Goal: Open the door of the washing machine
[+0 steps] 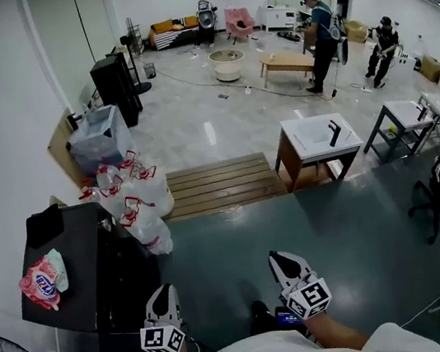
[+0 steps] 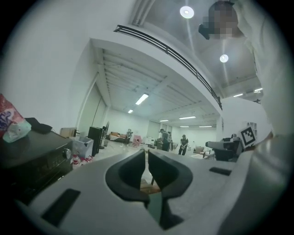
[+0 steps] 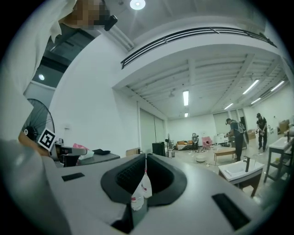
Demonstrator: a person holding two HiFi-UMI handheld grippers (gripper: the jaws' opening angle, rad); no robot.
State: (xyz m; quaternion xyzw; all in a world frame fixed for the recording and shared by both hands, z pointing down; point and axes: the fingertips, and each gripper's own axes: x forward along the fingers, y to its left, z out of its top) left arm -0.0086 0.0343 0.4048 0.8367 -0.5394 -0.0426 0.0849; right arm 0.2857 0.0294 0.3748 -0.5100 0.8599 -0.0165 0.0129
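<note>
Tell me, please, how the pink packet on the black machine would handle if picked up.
The pink packet looks soft and crumpled, so it would probably flop. Lying flat, it seems unlikely to roll. It is likely light for its size.

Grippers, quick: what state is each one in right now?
Left gripper: closed, holding nothing.
Right gripper: closed, holding nothing.

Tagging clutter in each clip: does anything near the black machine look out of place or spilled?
A heap of white plastic bags with red print lies loose on the floor, between the black machine and the wooden platform. A pink packet lies on the machine's top. Nothing looks damaged.
</note>
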